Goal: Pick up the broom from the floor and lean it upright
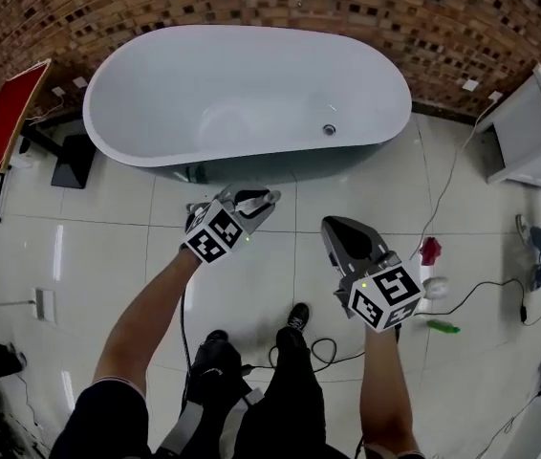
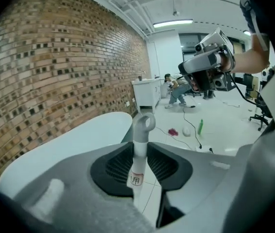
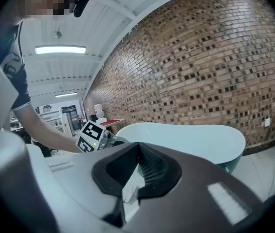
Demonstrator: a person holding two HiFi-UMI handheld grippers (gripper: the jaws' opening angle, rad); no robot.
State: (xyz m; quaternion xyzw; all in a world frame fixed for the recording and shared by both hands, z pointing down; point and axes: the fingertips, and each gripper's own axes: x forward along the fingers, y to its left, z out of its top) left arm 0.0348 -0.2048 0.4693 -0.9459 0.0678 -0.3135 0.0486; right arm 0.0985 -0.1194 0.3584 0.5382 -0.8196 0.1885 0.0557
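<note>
The broom's pale grey handle (image 2: 144,125), ending in a hanging loop, stands upright between the pads of my left gripper (image 2: 140,152), which is shut on it just below the loop. A small label shows on the handle at the pads. The broom's head is hidden below the gripper. In the head view my left gripper (image 1: 251,200) is raised in front of the bathtub (image 1: 251,94), and the handle cannot be made out there. My right gripper (image 1: 345,232) is held up to the right of it, apart from the broom. Its (image 3: 138,152) jaws are shut with nothing between them.
A brick wall (image 1: 347,8) curves behind the tub. A red board (image 1: 8,113) leans at the left and a white cabinet (image 1: 538,127) stands at the right. On the tiled floor lie cables (image 1: 323,352), a red object (image 1: 430,251), a white ball (image 1: 436,287) and a green bottle (image 1: 444,327).
</note>
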